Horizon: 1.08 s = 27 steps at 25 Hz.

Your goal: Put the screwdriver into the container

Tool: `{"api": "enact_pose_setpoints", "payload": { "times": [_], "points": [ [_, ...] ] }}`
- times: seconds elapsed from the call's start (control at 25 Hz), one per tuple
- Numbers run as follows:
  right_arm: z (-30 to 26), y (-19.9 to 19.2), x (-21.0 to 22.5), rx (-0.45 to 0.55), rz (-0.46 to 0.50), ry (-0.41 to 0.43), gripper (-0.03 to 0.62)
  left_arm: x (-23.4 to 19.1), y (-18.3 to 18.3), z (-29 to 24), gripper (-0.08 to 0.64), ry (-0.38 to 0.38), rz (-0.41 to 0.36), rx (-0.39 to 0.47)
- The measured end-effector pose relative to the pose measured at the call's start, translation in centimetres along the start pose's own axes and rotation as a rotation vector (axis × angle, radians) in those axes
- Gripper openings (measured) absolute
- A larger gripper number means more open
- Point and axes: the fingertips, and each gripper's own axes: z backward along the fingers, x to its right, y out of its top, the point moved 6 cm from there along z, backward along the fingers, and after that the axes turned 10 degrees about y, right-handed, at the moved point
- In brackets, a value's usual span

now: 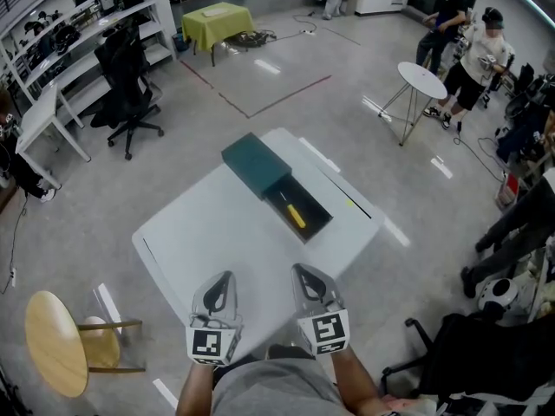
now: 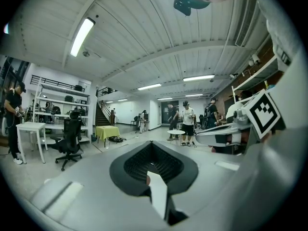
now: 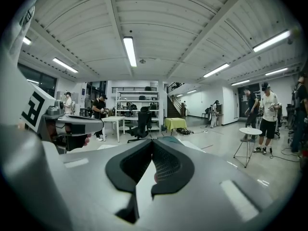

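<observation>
From the head view, the white bench (image 1: 217, 232) stands turned cornerwise on the floor. The dark green container (image 1: 254, 163) lies toward the bench's far corner, its open tray drawn out along the right edge. The screwdriver (image 1: 295, 213), yellow-handled, lies inside that tray. The left claw (image 1: 225, 277) and right claw (image 1: 303, 272) hang side by side over the near corner, well apart from the container. Each is pinched together and empty, and nothing on the bench lies between them and the tray. Around the bench are a black office chair (image 1: 130, 85) and shelving (image 1: 78, 24) at far left, a wooden stool (image 1: 56, 341) at near left, a table under a yellow-green cloth (image 1: 217, 20) beyond, and a round white side table (image 1: 422, 81) with two people (image 1: 473, 59) at far right.

In the left gripper view, the left claw (image 2: 152, 145) has its pads closed on nothing. The right claw (image 2: 226, 134) shows at the right edge beneath its marker cube (image 2: 263, 112). Past the tips are the office chair (image 2: 70, 141), the cloth-covered table (image 2: 107, 131), the side table (image 2: 175, 133) and people (image 2: 187, 124) standing. Neither container nor screwdriver shows here.

In the right gripper view, the right claw (image 3: 153, 143) is closed tight and bare. A dark green sliver, seemingly the container (image 3: 171, 139), shows just over its tips. The left claw (image 3: 72, 124) sits at the left. The side table (image 3: 250, 131) stands at right with a person (image 3: 267, 117) beside it.
</observation>
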Motion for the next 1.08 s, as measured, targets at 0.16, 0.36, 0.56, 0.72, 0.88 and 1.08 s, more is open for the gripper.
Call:
{"api": "enact_pose_setpoints", "payload": {
  "times": [0.16,0.36,0.56,0.72,0.88,1.08],
  "points": [
    [0.01,0.32,-0.03,0.014,0.008,-0.002,0.003,-0.05,-0.14,-0.07,0.012,-0.009,-0.022,0.003],
    [-0.03,0.05,-0.10,0.003,0.004,0.001,0.003,0.03,-0.08,-0.19,0.012,-0.013,-0.020,0.003],
    [-0.18,0.13,-0.16,0.007,0.005,0.006,0.003,-0.04,0.03,-0.30,0.012,-0.015,-0.022,0.004],
    [-0.16,0.09,-0.07,0.004,0.006,0.001,0.003,0.03,0.15,-0.36,0.012,-0.013,-0.011,0.001],
    [-0.10,0.04,-0.02,0.008,0.000,0.002,0.003,0.13,-0.03,-0.37,0.012,-0.015,-0.020,0.002],
    [-0.20,-0.04,0.06,0.009,0.008,0.003,0.003,0.34,0.18,-0.49,0.012,-0.007,0.004,-0.002]
  ]
}}
